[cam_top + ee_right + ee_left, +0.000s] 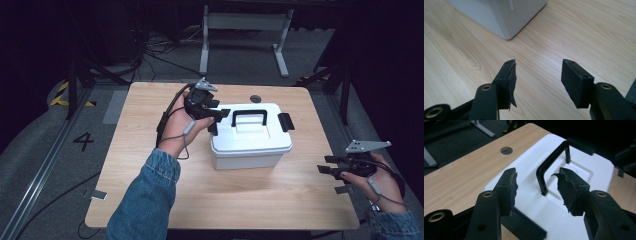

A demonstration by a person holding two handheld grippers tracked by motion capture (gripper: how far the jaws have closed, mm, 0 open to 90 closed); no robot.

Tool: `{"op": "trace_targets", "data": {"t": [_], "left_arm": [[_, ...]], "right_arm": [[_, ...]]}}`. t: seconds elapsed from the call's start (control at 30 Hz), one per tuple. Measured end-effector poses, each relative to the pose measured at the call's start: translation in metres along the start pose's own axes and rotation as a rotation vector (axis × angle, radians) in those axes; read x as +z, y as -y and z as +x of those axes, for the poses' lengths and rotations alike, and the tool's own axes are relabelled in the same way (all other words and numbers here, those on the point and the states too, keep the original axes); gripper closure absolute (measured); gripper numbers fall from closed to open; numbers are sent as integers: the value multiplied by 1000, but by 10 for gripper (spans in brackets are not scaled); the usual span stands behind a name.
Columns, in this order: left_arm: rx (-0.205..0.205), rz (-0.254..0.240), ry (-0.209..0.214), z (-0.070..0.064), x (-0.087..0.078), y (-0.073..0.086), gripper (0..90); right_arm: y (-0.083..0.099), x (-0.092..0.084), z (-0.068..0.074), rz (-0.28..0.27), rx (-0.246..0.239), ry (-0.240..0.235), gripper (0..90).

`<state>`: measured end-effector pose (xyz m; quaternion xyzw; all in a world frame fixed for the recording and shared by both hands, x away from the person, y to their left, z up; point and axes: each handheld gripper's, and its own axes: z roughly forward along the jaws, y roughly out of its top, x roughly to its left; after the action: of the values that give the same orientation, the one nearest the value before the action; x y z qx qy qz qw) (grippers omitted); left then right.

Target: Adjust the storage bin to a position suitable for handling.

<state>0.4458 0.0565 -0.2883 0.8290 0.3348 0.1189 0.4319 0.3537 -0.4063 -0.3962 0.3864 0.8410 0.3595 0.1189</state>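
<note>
Storage box (250, 137), white with a black handle (249, 116), sat mid-table (150, 200). Left hand-held gripper (216, 120) hovered at its left lid latch (524, 225), jaws part open and empty. Right hand-held gripper (331, 171) rested open and empty near the table's right edge.

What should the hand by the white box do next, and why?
Probably ease the left gripper forward and close it on the black handle of the white box. Its jaws stand apart just short of the upright handle, gripping nothing, and both black side latches look flipped out.
</note>
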Motion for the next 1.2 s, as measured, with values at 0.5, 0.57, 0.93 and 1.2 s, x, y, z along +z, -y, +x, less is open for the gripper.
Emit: {"op": "trace_targets", "data": {"t": [0.5, 0.57, 0.93, 1.2], "left_arm": [[29, 39, 46, -7, 38, -10, 474], [37, 47, 50, -8, 43, -11, 464], [54, 93, 65, -12, 65, -10, 472], [71, 108, 43, -15, 77, -10, 478]], "right_arm": [[0, -2, -1, -3, 3, -2, 465], [0, -2, -1, -2, 5, 0, 464], [1, -2, -2, -2, 11, -5, 464], [1, -1, -1, 2, 8, -8, 464]]}}
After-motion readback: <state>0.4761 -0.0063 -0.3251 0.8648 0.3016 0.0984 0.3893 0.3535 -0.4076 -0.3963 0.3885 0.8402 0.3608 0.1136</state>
